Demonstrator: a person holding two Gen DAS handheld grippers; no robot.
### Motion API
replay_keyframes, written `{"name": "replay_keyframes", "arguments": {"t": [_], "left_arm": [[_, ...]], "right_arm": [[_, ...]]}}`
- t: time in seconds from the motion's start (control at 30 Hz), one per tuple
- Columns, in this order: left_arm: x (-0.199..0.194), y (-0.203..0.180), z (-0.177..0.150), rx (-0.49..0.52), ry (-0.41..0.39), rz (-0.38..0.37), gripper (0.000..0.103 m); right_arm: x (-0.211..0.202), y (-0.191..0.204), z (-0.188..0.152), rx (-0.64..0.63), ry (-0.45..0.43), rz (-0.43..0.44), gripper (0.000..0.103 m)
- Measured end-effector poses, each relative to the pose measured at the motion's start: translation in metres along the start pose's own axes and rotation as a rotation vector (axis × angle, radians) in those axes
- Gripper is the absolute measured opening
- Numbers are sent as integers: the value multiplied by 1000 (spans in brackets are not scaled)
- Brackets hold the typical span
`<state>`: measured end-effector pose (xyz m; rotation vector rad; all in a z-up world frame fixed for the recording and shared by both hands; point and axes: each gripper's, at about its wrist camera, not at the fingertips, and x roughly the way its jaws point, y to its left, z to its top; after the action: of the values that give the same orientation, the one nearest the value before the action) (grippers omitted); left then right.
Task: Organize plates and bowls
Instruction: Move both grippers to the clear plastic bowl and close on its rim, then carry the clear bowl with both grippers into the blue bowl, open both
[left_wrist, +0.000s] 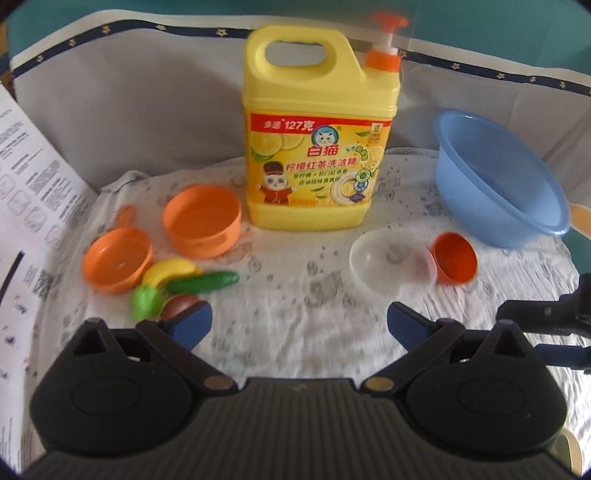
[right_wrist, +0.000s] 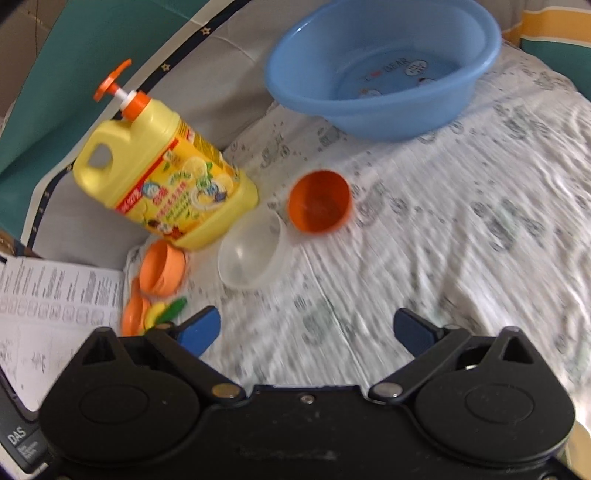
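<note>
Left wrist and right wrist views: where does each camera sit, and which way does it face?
Left wrist: sits behind the open left tongs, facing the upright detergent jug straight on; the right tongs show at the right edge.
Right wrist: sits behind the open right tongs, tilted, facing the blue basin; only its own tongs show.
Shared: jug, basin, clear bowl, small orange bowl, patterned cloth.

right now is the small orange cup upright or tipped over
Tipped: the small orange cup lies on its side beside the clear bowl, mouth facing the camera.
</note>
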<state>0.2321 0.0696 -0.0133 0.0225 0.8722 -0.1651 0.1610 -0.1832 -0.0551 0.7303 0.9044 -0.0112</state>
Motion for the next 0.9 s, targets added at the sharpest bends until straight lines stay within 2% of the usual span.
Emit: {"name": "replay_keyframes", "arguments": {"t": [0.03,0.1,0.17,0.27,0.37,0.5,0.67,0.73,0.77,0.9], "left_arm": [[8,-1,3,2,5,-4,103],[22,-4,7,8,14,-13,103],[36,-7,10,6,21,-13,101],[56,-9,13,-2,42,-32,92],[71,-12,15,8,58,-50,80],[85,-17,18,29,78,-78,54],[99,-21,18,49,105,-110,32],[103,-25,16,72,120,-122,18],[104,-27,15,87,128,-123,15],[100,-33,9,125,125,-115,14]], "right_arm": [[6,2,4,7,-1,-3,92],[18,5,10,30,-5,-2,81],[30,9,15,53,-3,-2,76],[47,16,22,68,-2,2,62],[63,22,25,73,7,9,50],[81,29,27,68,10,8,34],[98,34,28,62,15,3,24],[103,35,29,57,16,-1,19],[105,35,29,53,18,0,18],[104,36,29,7,14,-14,17]]}}
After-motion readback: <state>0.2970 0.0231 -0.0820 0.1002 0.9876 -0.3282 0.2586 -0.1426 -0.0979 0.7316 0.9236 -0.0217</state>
